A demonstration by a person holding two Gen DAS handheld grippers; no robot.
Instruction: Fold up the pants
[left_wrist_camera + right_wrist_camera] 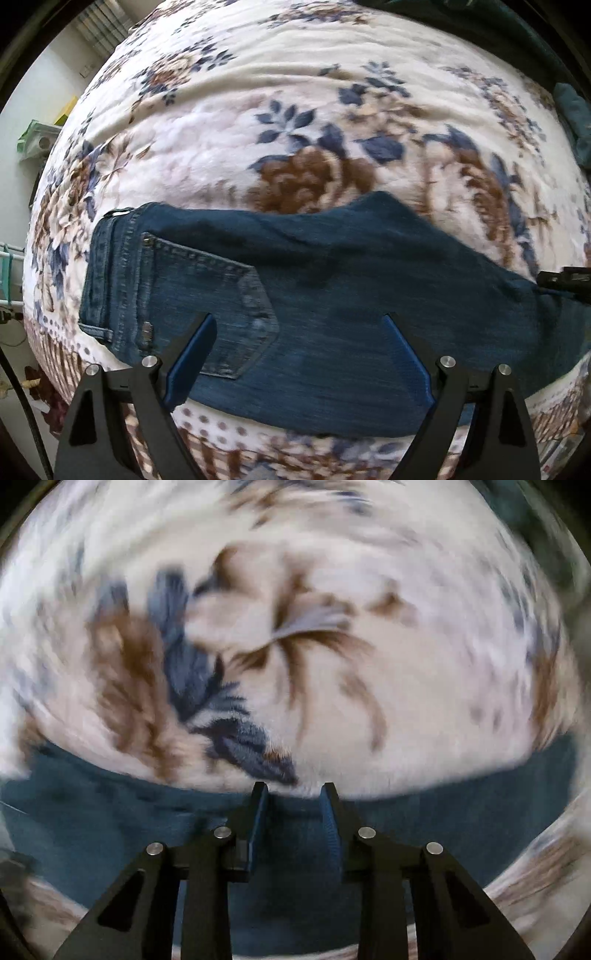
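Jeans (332,295) lie flat on the bed, on a flowered blanket (295,110), already doubled leg over leg, back pocket (207,291) up. Waistband (107,273) at left of left-wrist view, legs run off to the right.

Left claw (299,321): spread wide, released, nothing btwn the pads; hangs over the seat/pocket area, pointing down.

Right claw (293,794): part open, abt halfway, nothing pinched. Tips sit over the far edge of the denim (295,849) where it meets the blanket. View badly smeared, so can't tell if pads touch cloth. A bit of this claw (565,280) shows at right edge of left view, out along the leg.

Step, as I read it: 1st fold (lengthwise) looks done; now btwn grips, lining up for the crosswise fold.

Next move needs: both claws down onto 1 end, prob. the leg end; pinch both layers together, lift low, carry toward waistband. Risk: catching only the top layer, or blanket pile along with it.
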